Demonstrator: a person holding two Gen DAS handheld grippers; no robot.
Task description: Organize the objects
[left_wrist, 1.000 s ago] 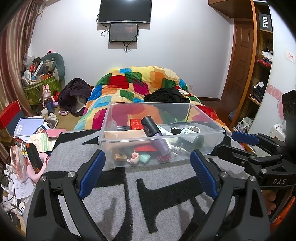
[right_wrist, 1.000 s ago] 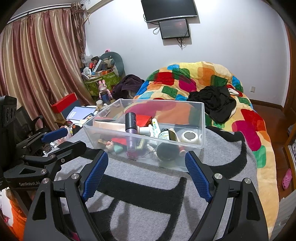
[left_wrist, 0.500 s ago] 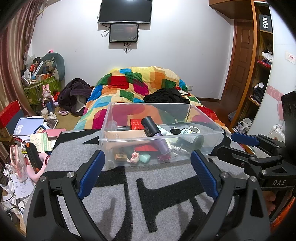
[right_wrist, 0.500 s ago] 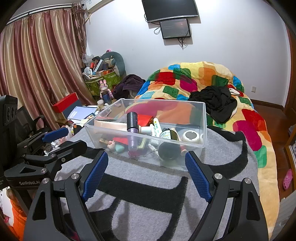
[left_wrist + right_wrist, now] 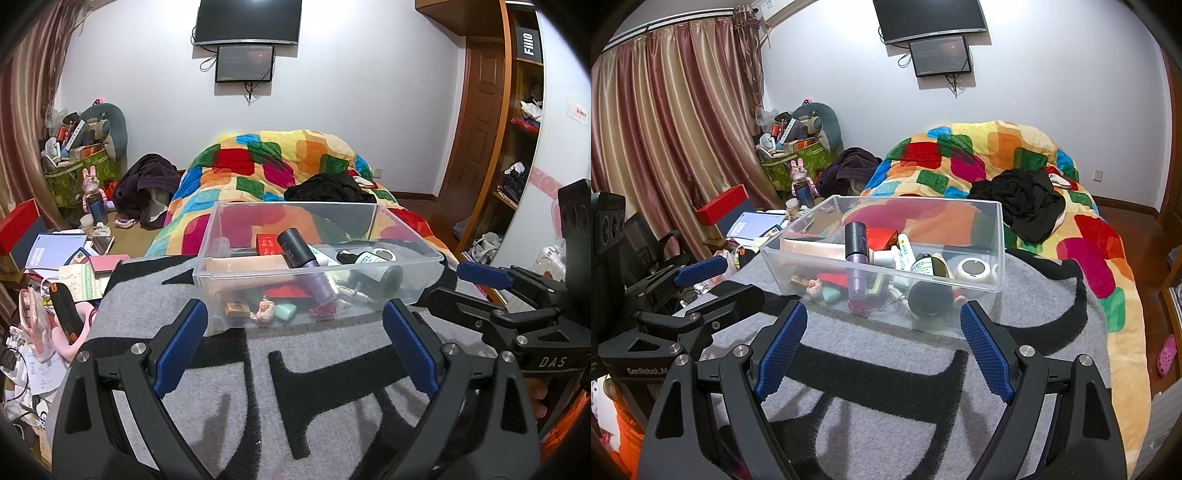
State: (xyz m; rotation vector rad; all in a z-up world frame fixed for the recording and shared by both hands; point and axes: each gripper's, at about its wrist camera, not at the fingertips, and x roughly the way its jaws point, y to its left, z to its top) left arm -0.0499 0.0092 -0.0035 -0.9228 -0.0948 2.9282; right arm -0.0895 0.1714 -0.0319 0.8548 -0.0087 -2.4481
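A clear plastic box (image 5: 207, 236) stands on a grey and black blanket (image 5: 325, 376); it also shows in the right wrist view (image 5: 997, 236). It holds several small items: a purple bottle with a black cap (image 5: 303, 258) (image 5: 856, 254), a beige tube (image 5: 247, 264), a red box (image 5: 267, 243), a dark green bottle (image 5: 929, 284), a white jar (image 5: 973, 267). My left gripper (image 5: 295, 325) is open and empty just in front of the box. My right gripper (image 5: 882, 326) is open and empty, also in front of it.
A bed with a colourful quilt (image 5: 280, 166) and black clothes (image 5: 1019, 199) lies behind the box. Books and clutter (image 5: 55, 258) cover the floor at the left. Curtains (image 5: 665, 129) hang at the left; shelves (image 5: 524, 147) stand at the right.
Both grippers have drifted very slightly; the box and its contents have not moved.
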